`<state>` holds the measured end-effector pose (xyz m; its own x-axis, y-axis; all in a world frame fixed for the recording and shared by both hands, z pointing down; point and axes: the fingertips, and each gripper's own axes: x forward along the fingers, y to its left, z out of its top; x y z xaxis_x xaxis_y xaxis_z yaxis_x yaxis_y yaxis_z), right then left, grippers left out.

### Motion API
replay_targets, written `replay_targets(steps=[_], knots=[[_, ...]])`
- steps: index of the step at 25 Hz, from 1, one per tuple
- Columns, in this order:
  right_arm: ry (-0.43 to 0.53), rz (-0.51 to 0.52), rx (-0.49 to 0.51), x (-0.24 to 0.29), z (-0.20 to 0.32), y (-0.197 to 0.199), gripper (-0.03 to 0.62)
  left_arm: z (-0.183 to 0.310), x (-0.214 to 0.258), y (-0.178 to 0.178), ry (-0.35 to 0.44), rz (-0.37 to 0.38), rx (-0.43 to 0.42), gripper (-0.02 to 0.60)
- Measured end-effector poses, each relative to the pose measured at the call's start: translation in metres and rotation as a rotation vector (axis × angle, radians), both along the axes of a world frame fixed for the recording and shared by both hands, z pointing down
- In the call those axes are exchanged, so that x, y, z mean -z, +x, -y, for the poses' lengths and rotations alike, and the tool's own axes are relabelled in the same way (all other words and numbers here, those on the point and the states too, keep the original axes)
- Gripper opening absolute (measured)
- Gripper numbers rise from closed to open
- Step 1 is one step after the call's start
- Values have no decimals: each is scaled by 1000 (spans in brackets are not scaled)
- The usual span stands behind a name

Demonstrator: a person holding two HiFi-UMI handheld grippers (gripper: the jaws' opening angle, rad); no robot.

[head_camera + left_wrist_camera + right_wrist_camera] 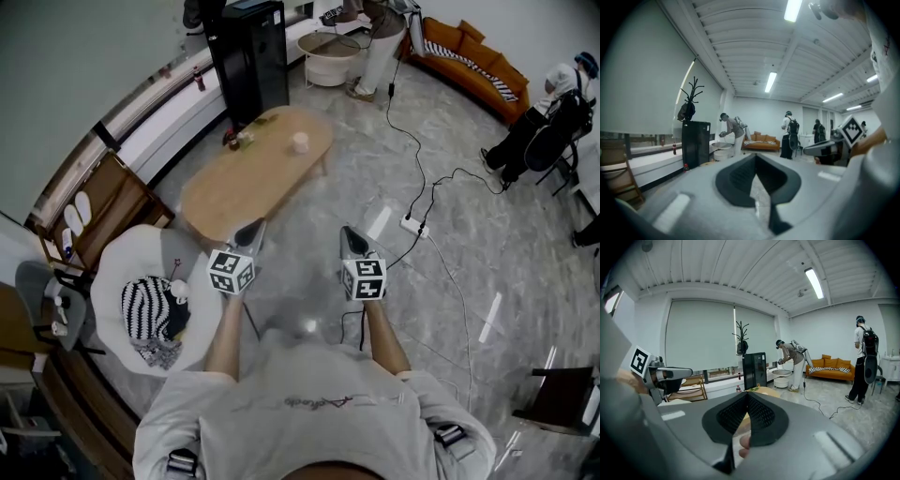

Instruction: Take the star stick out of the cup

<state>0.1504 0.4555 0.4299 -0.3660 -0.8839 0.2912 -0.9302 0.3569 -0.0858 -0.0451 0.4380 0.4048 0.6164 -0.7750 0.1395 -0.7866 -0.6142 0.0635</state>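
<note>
Wood-topped oval table (234, 187), on grey marble floor, ahead of the person.
- 1 pale cup (299, 142): upright near the table's far end, towards its right edge. Star stick: too small to make out at this range.
- Cluster of small items (242, 139): at the table's far left edge, well apart from the cup.
- Left gripper (253, 228): held in the air over the table's near end; jaws together at the tips, nothing between them.
- Right gripper (352, 234): level with the left, over bare floor off the table's near right edge; jaws together, nothing held.
- 1 black cabinet (251, 56): beyond the table.
- 1 white armchair (122, 272): left of the table, holding 1 striped cushion (145, 307).
</note>
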Motion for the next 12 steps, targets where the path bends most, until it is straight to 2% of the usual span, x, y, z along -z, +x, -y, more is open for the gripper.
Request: replay_targets(steps=[12], knots=[[-11, -10, 19, -8, 36, -14, 5, 34, -9, -10, -17, 4, -4, 0]])
